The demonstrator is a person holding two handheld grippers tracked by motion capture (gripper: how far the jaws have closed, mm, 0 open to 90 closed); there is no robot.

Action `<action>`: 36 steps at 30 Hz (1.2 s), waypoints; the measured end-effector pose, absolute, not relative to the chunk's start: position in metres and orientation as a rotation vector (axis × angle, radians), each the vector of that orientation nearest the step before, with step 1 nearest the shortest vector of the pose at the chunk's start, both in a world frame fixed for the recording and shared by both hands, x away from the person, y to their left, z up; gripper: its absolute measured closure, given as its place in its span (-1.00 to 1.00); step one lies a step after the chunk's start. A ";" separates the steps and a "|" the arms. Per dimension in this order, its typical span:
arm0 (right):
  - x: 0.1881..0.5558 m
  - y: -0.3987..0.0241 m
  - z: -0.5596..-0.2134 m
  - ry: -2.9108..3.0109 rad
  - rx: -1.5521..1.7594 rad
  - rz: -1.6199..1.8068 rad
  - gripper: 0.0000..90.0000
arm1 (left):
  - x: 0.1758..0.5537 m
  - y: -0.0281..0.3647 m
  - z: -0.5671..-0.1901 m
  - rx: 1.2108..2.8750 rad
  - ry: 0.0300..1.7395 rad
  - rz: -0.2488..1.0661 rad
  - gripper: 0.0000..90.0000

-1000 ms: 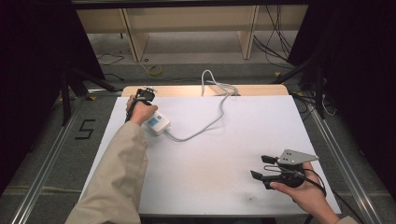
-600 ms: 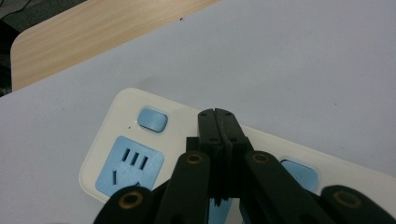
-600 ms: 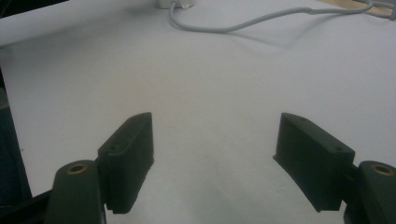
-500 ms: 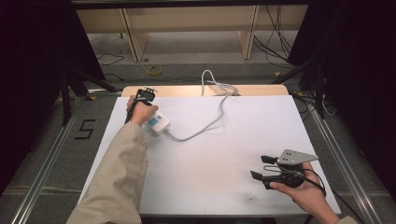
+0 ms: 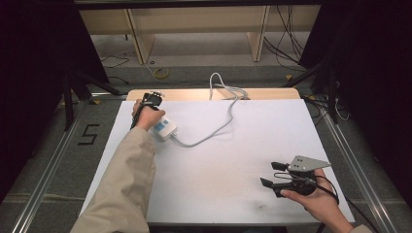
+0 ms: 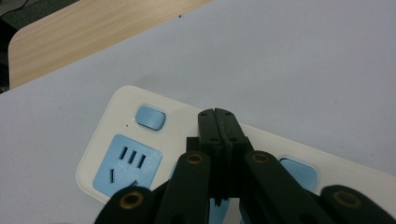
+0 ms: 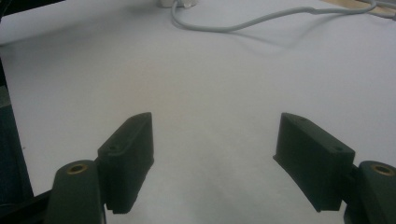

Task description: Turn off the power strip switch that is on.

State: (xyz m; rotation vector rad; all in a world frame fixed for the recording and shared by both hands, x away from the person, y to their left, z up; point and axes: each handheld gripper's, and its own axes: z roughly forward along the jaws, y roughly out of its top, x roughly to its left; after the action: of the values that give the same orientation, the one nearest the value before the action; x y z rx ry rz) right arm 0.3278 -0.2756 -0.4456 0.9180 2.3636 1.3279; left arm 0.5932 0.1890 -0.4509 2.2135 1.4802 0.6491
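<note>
A cream power strip (image 5: 165, 129) with blue sockets lies at the far left of the white table (image 5: 233, 160). Its white cable (image 5: 214, 131) snakes off over the far edge. My left gripper (image 5: 150, 104), held in a sleeved hand, is over the strip. In the left gripper view its jaws are pressed together, and the left gripper (image 6: 218, 122) has nothing between them. The tips sit over the strip's cream body (image 6: 121, 121), beside a blue button (image 6: 150, 116); whether they touch it is unclear. My right gripper (image 5: 269, 174) stands open near the front right, with bare table between its jaws.
A wooden board (image 5: 194, 93) runs along the table's far edge. Beyond it are a shelf frame and loose cables on the floor. In the right gripper view the cable (image 7: 243, 23) curves across the far part of the table, well beyond the right gripper (image 7: 215, 140).
</note>
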 end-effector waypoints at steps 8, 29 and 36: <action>0.328 -0.275 -0.446 2.366 0.919 1.325 -0.38 | 0.593 0.188 -0.451 2.213 1.483 0.652 1.00; 0.327 -0.275 -0.445 2.364 0.913 1.325 -0.38 | 0.593 0.189 -0.451 2.210 1.480 0.656 1.00; 0.327 -0.275 -0.445 2.360 0.913 1.327 -0.37 | 0.592 0.189 -0.451 2.218 1.463 0.661 1.00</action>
State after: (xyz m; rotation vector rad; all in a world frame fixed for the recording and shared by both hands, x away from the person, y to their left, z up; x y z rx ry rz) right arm 0.3271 -0.2754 -0.4451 0.9127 2.3596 1.3269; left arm 0.5921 0.1891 -0.4511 2.2184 1.4630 0.6612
